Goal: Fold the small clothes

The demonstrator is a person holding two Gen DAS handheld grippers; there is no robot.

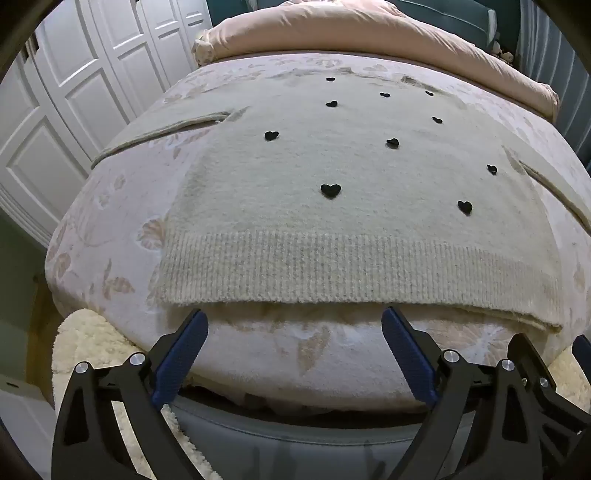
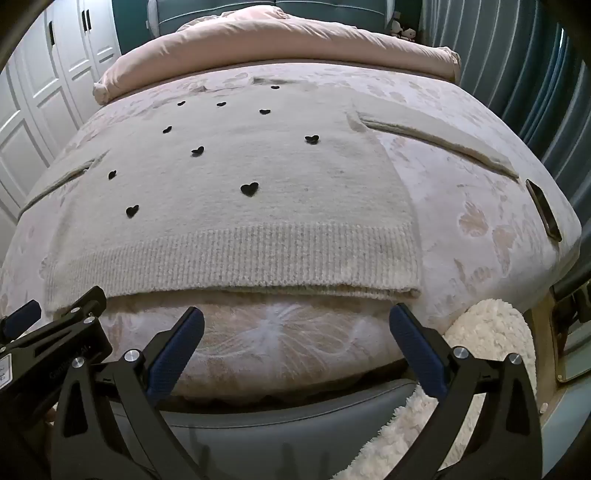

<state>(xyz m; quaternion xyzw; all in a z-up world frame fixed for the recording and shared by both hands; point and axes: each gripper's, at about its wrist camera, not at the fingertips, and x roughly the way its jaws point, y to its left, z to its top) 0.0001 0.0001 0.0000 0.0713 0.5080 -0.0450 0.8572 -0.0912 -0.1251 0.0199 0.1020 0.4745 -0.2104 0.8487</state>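
A cream knitted sweater [image 1: 332,221] [image 2: 236,221] with small black hearts lies flat on the bed, sleeves spread to both sides, ribbed hem toward me at the bed's near edge. My left gripper [image 1: 295,317] hovers open just below the hem's left half, nothing between its blue fingers [image 1: 184,354]. My right gripper [image 2: 295,314] stands open just below the hem's right half, also empty. The left gripper's body [image 2: 55,332] shows at the lower left of the right wrist view.
The bed [image 1: 110,229] has a pale floral cover and a folded pink duvet [image 1: 369,33] at its far end. A dark phone [image 2: 543,210] lies near the bed's right edge. White wardrobe doors [image 1: 55,110] stand left, a fluffy cream rug [image 2: 480,350] lies below.
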